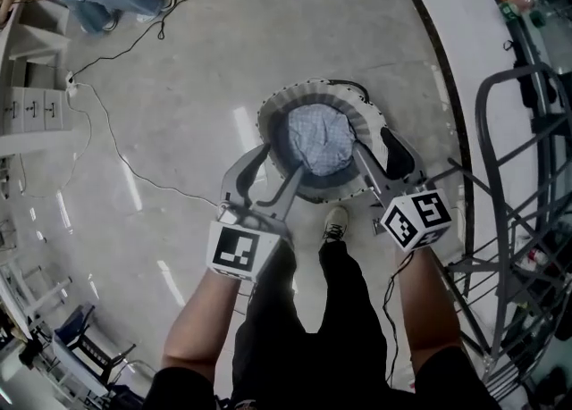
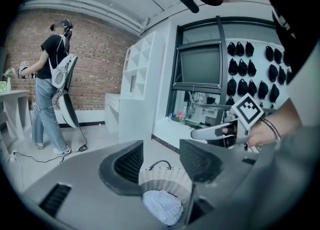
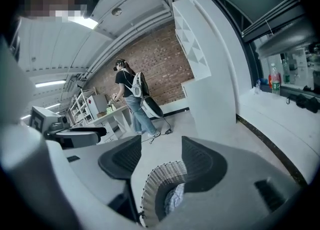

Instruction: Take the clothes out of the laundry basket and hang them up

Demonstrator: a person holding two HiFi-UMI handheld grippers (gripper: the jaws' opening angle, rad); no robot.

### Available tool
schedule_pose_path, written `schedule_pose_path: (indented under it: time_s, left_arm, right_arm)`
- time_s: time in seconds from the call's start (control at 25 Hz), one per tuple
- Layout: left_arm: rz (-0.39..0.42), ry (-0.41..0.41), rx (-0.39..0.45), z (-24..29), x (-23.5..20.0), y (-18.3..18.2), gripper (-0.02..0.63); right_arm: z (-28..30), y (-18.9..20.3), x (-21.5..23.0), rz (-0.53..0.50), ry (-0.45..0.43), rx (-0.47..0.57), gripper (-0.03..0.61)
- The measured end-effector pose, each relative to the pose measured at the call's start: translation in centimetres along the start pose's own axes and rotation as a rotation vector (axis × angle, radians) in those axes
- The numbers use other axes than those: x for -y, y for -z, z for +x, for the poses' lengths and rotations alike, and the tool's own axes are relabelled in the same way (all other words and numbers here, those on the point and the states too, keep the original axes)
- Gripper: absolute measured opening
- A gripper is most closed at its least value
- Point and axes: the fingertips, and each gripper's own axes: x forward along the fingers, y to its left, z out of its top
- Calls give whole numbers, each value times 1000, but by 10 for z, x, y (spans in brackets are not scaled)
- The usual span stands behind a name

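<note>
Hovering over the laundry basket (image 1: pixel 359 100) on the floor (image 1: pixel 179 113) with the left gripper (image 1: pixel 279 160) and the right gripper (image 1: pixel 374 142), jaws spread wide on both, nothing pinched in either. Looks like the reach-in step, barely begun, nothing hung up yet. Only one thing to see inside: a crumpled wad of pale blue-white clothes (image 1: pixel 320 138) sitting in the middle of the basket, down below the woven rim. Can't tell how many pieces in there, or whether there's more underneath. Risks from here, just guessing: could clip the rim or the little handle (image 2: pixel 160 164) with a jaw on the way in, with both grippers right over the near edge, and tip or shove the basket across that shiny floor. Could also grab only a loose fold and lose it halfway up, or haul the whole tangle out as one lump. Also worth watching the metal rack (image 1: pixel 523 221) just off to the right, easy to snag cloth on those bars. Same story from both gripper views: basket and cloth framed between the open jaws, not touched.
</note>
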Motion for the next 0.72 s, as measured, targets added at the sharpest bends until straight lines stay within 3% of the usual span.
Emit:
schedule_pose_path:
  time_s: [0.28, 0.72]
  left_arm:
    - [-13, 26, -23, 25, -21, 74, 212]
    - [-71, 36, -72, 60, -41, 182, 212]
  right_arm:
    - [47, 68, 24, 8, 22, -48, 262]
    - [114, 205, 71, 52, 25, -183, 268]
